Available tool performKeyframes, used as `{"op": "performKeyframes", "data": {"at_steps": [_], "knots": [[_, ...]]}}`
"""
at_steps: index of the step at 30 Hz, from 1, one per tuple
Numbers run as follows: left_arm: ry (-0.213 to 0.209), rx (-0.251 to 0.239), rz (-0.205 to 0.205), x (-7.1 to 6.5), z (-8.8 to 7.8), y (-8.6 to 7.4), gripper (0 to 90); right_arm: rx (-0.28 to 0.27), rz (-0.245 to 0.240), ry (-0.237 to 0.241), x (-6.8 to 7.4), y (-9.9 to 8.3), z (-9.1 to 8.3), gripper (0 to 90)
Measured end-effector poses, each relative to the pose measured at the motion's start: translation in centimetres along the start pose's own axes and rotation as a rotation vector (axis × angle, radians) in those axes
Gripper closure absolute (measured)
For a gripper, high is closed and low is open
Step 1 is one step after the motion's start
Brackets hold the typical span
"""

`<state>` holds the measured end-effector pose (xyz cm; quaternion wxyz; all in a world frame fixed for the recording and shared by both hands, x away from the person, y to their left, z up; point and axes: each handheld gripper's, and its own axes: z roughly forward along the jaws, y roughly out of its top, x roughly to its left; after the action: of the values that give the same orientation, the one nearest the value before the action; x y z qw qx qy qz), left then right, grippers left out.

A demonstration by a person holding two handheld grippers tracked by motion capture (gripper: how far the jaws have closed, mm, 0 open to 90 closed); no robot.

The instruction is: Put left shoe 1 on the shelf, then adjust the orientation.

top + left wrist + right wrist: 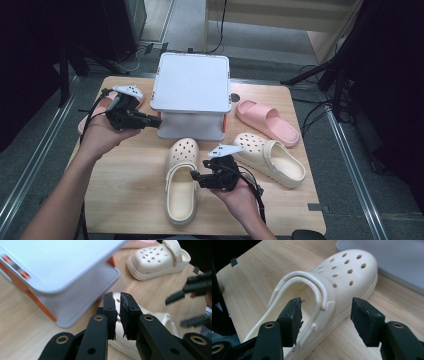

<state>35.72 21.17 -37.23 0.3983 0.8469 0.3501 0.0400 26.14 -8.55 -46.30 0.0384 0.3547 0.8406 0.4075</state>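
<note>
The cream clog (pixel 332 297) is seen lying flat on the bench (pixel 125 195), its strap side sitting between the widely parted jaws of the right gripper (pixel 198 178), no pad pressed on it. Round holes are dotted across its toe, which is pointed at the white stand (pixel 191 85). The left gripper (pixel 118 312) is held level above the bench, jaws nearly together and empty.

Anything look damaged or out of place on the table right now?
The black pads of the right hand-held gripper look frayed at the edges. The two cream clogs point different ways, and one pink slipper lies apart beside the white stand.
</note>
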Motion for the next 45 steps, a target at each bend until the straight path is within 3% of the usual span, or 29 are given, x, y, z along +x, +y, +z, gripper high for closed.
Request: {"op": "performKeyframes", "data": {"at_steps": [2, 3, 6, 8, 11, 14, 19, 21, 26, 32, 36, 40, 45], "knots": [[0.000, -0.004, 0.023, 0.6, -0.1, 0.9, 84.3, 0.003, -0.002, -0.006, 0.3, -0.2, 0.3, 41.0], [-0.017, -0.017, 0.013, 1.3, -0.2, 1.8, 85.1, 0.009, -0.004, -0.017, 0.6, -0.3, 0.8, 39.6], [-0.017, -0.024, 0.012, 2.0, -0.2, 2.6, 85.3, 0.022, -0.003, -0.037, 0.9, -0.5, 1.3, 38.6], [0.017, -0.029, 0.015, 2.7, 0.1, 3.4, 85.2, 0.039, 0.005, -0.055, 1.1, -0.8, 2.1, 41.3], [0.034, -0.039, 0.019, 3.3, 0.3, 3.4, 85.1, 0.048, 0.013, -0.061, 1.0, -1.0, 2.6, 42.9], [0.091, -0.027, 0.037, 3.8, 1.1, 3.4, 85.0, 0.067, 0.028, -0.069, 0.9, -1.3, 3.3, 43.0], [0.109, 0.002, 0.064, 4.1, 1.9, 3.2, 83.6, 0.080, 0.038, -0.092, 1.1, -1.5, 4.3, 43.8], [0.109, -0.002, 0.056, 4.2, 2.1, 3.1, 83.7, 0.075, 0.031, -0.110, 1.1, -1.5, 4.5, 45.3], [0.113, -0.010, 0.066, 4.0, 2.2, 3.0, 83.7, 0.063, 0.037, -0.098, 0.7, -1.5, 4.5, 49.1], [0.119, -0.021, 0.069, 3.9, 2.2, 2.8, 83.2, 0.048, 0.071, -0.091, 0.2, -1.5, 4.2, 62.2], [0.119, -0.026, 0.069, 4.0, 2.2, 2.7, 83.3, 0.031, 0.105, -0.086, -0.4, -1.4, 4.0, 75.7], [0.117, -0.029, 0.066, 4.0, 2.2, 2.7, 83.0, 0.001, 0.111, -0.087, -0.9, -1.0, 3.8, 78.1], [0.116, -0.031, 0.062, 4.0, 2.2, 2.7, 82.9, 0.006, 0.116, -0.081, -1.1, 0.0, 3.6, 78.4]]}}
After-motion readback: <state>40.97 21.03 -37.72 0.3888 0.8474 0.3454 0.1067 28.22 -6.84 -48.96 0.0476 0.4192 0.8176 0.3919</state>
